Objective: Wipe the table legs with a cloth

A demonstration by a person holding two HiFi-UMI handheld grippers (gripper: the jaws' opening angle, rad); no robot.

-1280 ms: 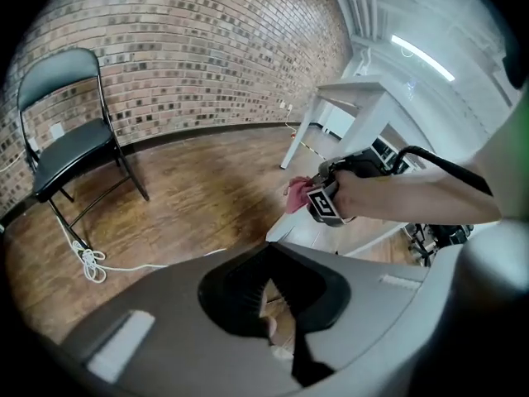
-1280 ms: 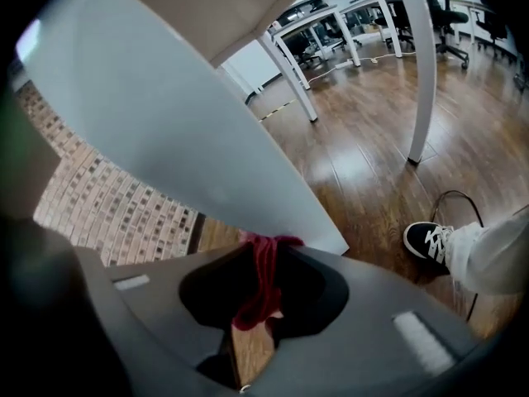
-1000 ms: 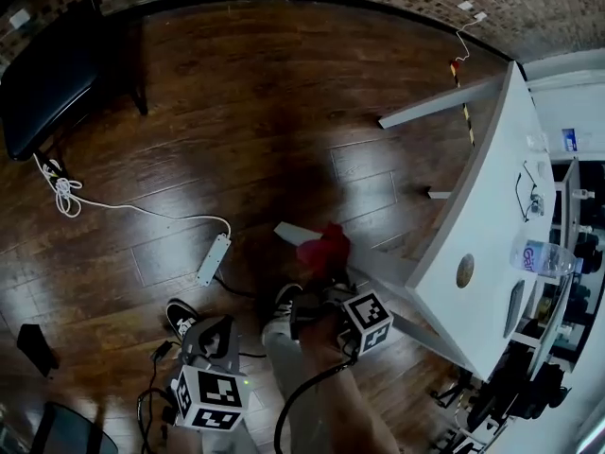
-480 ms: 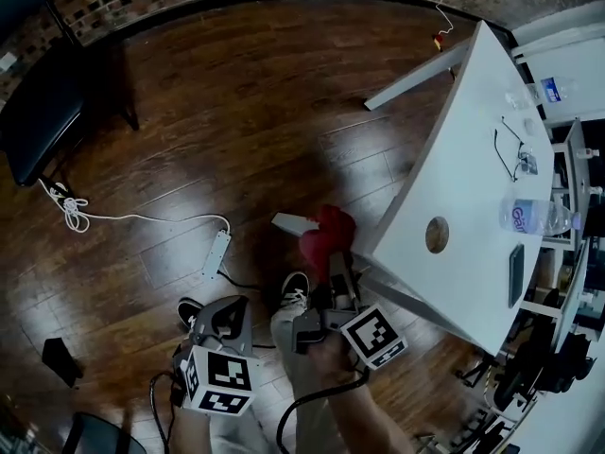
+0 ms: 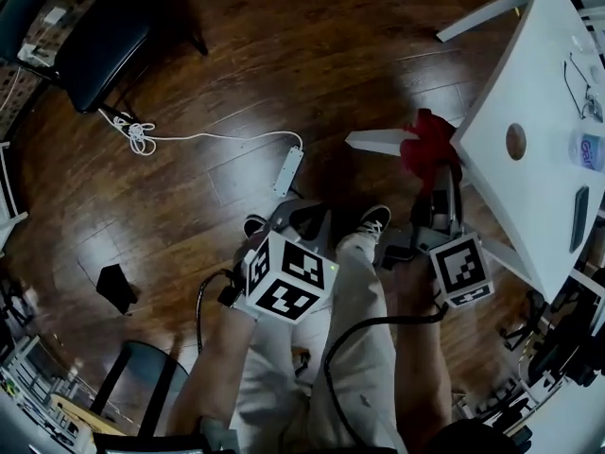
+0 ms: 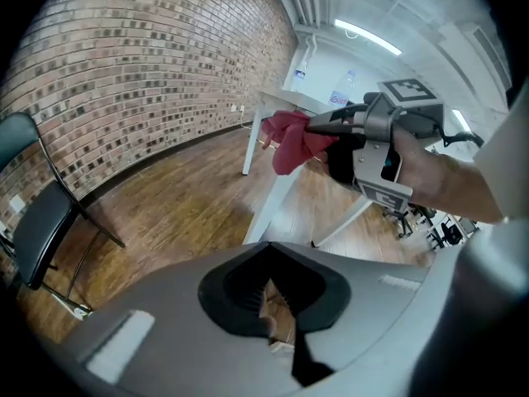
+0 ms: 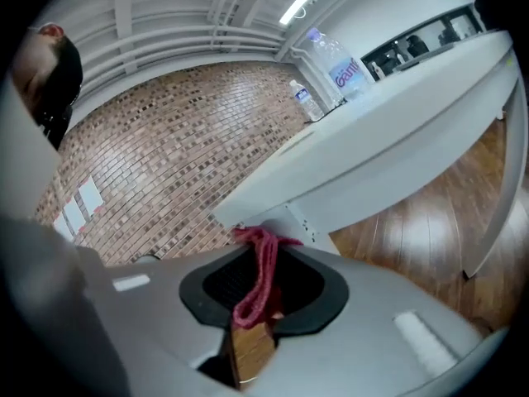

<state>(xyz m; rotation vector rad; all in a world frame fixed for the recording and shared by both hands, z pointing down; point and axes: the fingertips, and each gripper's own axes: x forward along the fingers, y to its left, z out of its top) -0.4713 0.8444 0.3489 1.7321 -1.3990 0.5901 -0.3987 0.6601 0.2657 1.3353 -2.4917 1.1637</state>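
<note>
A red cloth (image 5: 428,140) is bunched against the upper end of a white table leg (image 5: 376,141), right by the corner of the white table (image 5: 529,192). My right gripper (image 5: 441,180) is shut on the cloth. In the right gripper view a red strand of cloth (image 7: 261,275) hangs between the jaws of the right gripper (image 7: 252,313), under the tabletop (image 7: 397,147). My left gripper (image 5: 304,218) is held low over the floor, shut and holding nothing. The left gripper view shows the cloth (image 6: 291,141) on the leg (image 6: 277,193) ahead of the left gripper (image 6: 277,321).
A white power strip (image 5: 288,170) with a white cable (image 5: 189,138) lies on the wood floor. A black chair (image 5: 104,41) stands at far left. The person's shoes (image 5: 373,223) are beside the leg. A bottle (image 5: 588,148), phone (image 5: 579,218) and glasses (image 5: 579,74) sit on the table.
My right gripper has slid the red cloth along the leg from near its foot up to the table corner. The head view has swung, so the table now sits further right.
</note>
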